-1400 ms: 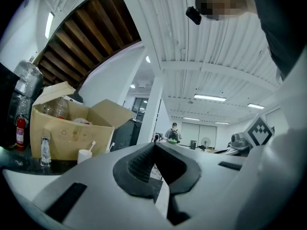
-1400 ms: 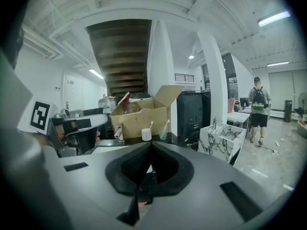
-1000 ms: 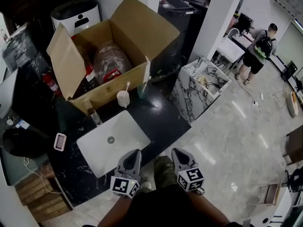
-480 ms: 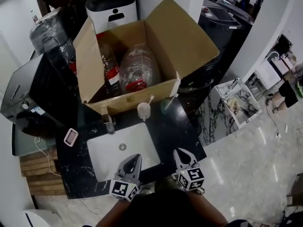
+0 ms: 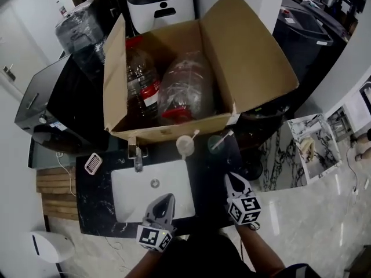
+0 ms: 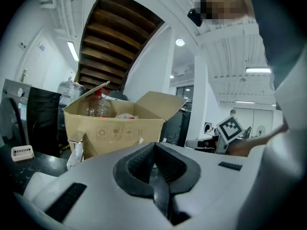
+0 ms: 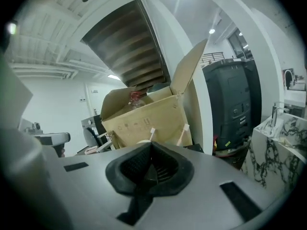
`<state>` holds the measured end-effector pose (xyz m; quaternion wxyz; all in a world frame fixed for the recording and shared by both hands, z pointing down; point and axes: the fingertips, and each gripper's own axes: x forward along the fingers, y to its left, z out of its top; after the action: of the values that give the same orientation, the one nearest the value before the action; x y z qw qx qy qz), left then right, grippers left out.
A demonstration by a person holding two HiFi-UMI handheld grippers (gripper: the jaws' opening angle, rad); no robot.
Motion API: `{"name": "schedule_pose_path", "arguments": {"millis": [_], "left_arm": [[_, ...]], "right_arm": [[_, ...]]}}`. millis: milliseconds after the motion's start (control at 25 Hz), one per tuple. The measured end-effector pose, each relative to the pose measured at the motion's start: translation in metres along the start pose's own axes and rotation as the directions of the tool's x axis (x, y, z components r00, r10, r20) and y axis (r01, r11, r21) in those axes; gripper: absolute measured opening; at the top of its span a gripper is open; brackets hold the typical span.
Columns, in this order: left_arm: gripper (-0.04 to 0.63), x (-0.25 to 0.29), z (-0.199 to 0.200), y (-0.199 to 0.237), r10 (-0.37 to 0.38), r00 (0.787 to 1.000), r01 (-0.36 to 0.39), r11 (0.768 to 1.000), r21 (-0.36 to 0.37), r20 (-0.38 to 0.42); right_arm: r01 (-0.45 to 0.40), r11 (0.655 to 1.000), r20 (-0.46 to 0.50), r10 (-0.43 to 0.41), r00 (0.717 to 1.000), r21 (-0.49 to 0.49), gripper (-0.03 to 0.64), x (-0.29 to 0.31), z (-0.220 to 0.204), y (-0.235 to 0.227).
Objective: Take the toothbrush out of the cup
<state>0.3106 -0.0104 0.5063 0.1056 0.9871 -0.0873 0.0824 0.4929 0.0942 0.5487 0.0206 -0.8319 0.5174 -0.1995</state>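
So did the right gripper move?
Yes. The right gripper has moved forward alongside the sink's right edge, nearer the white cup.

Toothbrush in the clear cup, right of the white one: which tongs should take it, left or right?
Right. The right tongs sit nearer the clear cup, whose toothbrush shows just beyond them in the right gripper view. The left tongs hang farther off, at the sink's near edge. Both are shut.
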Motion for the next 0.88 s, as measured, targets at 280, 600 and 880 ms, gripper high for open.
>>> {"name": "schedule_pose_path", "arguments": {"millis": [280, 600, 880], "left_arm": [[0.025, 0.011, -0.008, 0.013, 0.087, 0.996, -0.088, 0.994, -0.058, -0.019], [0.025, 0.023, -0.011, 0.022, 0.118, 0.993, -0.119, 0.988, -0.098, -0.015], [0.025, 0.029, -0.013, 0.025, 0.136, 0.990, -0.138, 0.985, -0.099, -0.022]], "right_arm": [[-0.014, 0.999, -0.067, 0.017, 0.998, 0.053, 0.038, 0.073, 0.003, -0.054], [0.042, 0.996, -0.131, -0.032, 0.991, 0.077, 0.111, 0.133, -0.011, -0.086], [0.111, 0.991, -0.175, -0.096, 0.980, 0.080, 0.141, 0.169, -0.025, -0.106]]}}
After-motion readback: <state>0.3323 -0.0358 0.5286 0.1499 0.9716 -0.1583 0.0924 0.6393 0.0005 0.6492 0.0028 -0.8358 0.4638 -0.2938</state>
